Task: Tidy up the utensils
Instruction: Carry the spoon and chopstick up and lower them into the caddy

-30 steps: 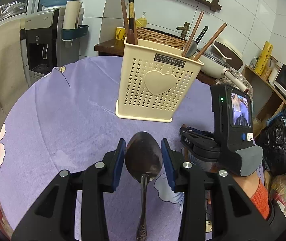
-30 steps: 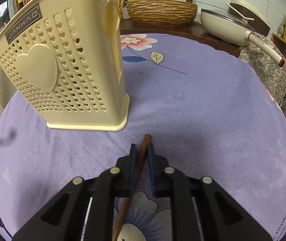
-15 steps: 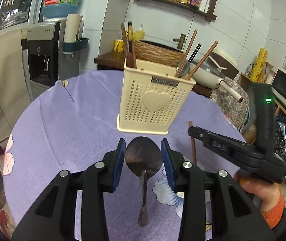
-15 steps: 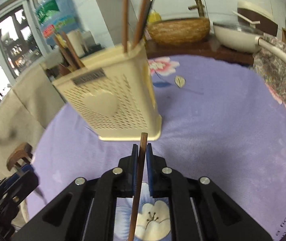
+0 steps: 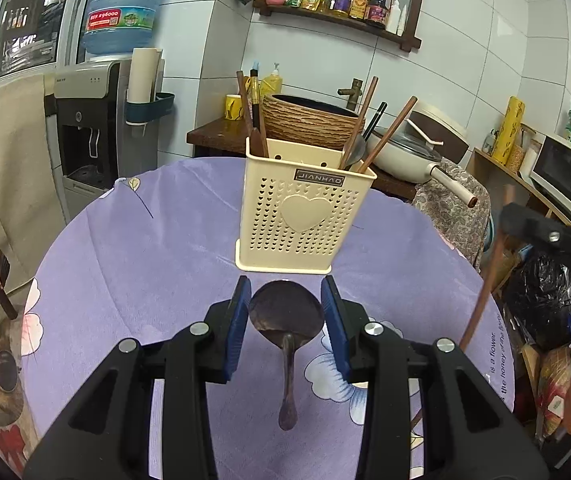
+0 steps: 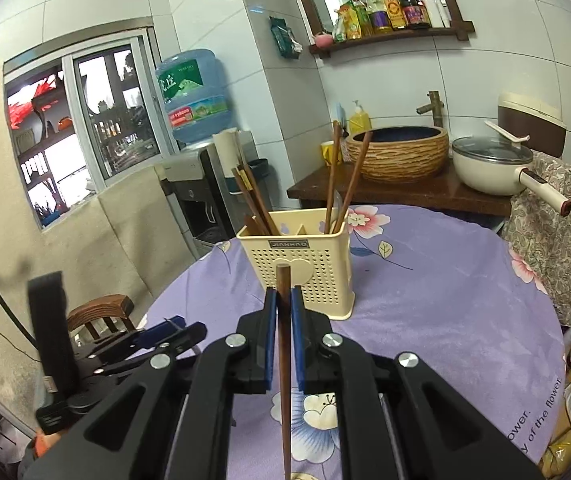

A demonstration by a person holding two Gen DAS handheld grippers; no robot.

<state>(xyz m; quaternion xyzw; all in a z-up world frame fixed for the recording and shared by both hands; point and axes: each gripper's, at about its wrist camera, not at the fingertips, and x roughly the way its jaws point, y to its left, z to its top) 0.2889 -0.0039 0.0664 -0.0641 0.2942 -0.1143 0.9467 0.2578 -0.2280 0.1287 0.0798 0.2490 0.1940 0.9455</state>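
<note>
My right gripper pinched a wooden chopstick; my left gripper squeezed a metal spoon by its bowl. Either could slip before reaching the utensil holder.

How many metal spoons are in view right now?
2. One metal spoon is gripped by the left gripper above the table. A second spoon shows its bowl in the cream holder's right compartment. More may be hidden inside.

Utensil holder stands mid-counter; bare cloth lies open on every side. Chopsticks lean from both outer compartments; the middle slot appears open, though partly hidden. The left tongs occupy the counter's left edge.
</note>
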